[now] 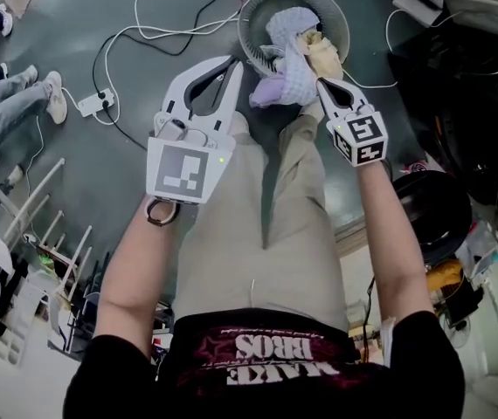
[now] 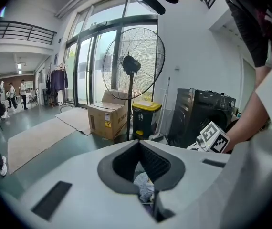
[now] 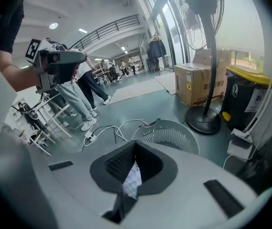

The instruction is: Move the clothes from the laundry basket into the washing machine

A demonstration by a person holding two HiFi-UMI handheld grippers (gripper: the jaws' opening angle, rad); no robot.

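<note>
Seen from the head view, both bare arms stretch from 6 o'clock toward 12, with the left forearm (image 1: pixel 135 269) at 7 o'clock and the right forearm (image 1: pixel 397 251) at 5. The white plastic two-jaw left gripper (image 1: pixel 231 64) slants toward 1 o'clock, its jaws closed together. The matching white right gripper (image 1: pixel 322 84) leans toward 11 o'clock, its jaws also meeting tip to tip. Both grippers tilt downward, and each has its square-marker cube facing up.
</note>
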